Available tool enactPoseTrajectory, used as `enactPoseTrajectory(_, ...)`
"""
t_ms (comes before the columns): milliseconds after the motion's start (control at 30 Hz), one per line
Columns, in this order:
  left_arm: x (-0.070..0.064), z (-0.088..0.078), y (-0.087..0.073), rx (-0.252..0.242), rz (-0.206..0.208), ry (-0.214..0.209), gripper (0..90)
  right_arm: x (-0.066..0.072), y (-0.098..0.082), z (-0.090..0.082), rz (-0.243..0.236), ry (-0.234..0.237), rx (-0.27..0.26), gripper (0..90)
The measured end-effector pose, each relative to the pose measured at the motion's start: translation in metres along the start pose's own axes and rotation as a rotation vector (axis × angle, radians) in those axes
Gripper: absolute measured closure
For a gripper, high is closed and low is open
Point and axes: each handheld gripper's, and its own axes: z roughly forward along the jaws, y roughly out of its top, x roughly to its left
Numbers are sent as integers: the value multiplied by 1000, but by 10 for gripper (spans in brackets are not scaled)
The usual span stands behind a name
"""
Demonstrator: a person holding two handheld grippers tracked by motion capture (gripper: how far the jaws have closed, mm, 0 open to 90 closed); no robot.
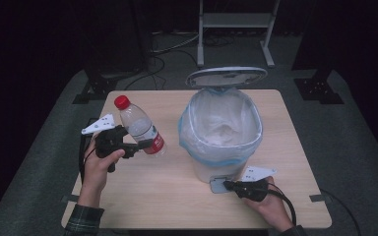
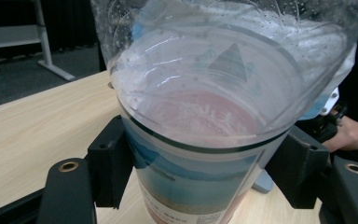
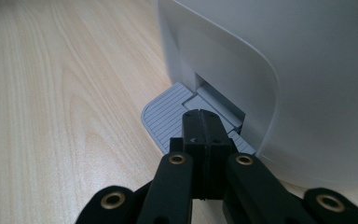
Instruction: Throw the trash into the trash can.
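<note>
Gripping a clear plastic bottle (image 1: 140,129) with a red cap, the left hand-held gripper (image 1: 145,144) has its jaws clamped on the bottle's lower body at the red label. The bottle leans with its cap toward the far left corner of the desk (image 1: 147,196), in the open stretch of wood between the desk's left edge and the bin (image 1: 221,132). In the left gripper view the two black jaws press on either side of the bottle (image 2: 205,140), and the pale desk runs off to the left behind it.

The white pedal bin stands near the middle of the desk, lid (image 1: 226,77) tipped up at the back, and a clear liner with a blue rim is folded over its mouth. The right hand-held gripper (image 1: 226,186) rests at the bin's near base with its jaws pressed together and nothing between them; their tips lie on the grey ribbed pedal (image 3: 168,116) that sticks out from the bin's wall (image 3: 284,93).

Bare wood lies along the near edge between the two forearms, and more to the right of the bin. Beyond the desk's far edge are dark floor and a grey metal stand (image 1: 236,22).
</note>
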Motion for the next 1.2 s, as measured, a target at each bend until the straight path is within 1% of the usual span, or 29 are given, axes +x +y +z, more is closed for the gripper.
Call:
enactPoseTrajectory(267, 0, 0, 9, -17, 5, -27, 298, 0, 0, 0, -1, -1, 0, 900)
enactPoseTrajectory(433, -1, 0, 15, -15, 7, -39, 298, 0, 0, 0, 0, -1, 0, 900)
enactPoseTrajectory(667, -1, 0, 27, -34, 17, -63, 299, 0, 0, 0, 0, -1, 0, 900)
enactPoseTrajectory(900, -2, 0, 37, -46, 26, -77, 298, 0, 0, 0, -1, -1, 0, 900)
enactPoseTrajectory(1200, -2, -1, 49, -67, 27, -98, 298, 0, 0, 0, 0, -3, 0, 900)
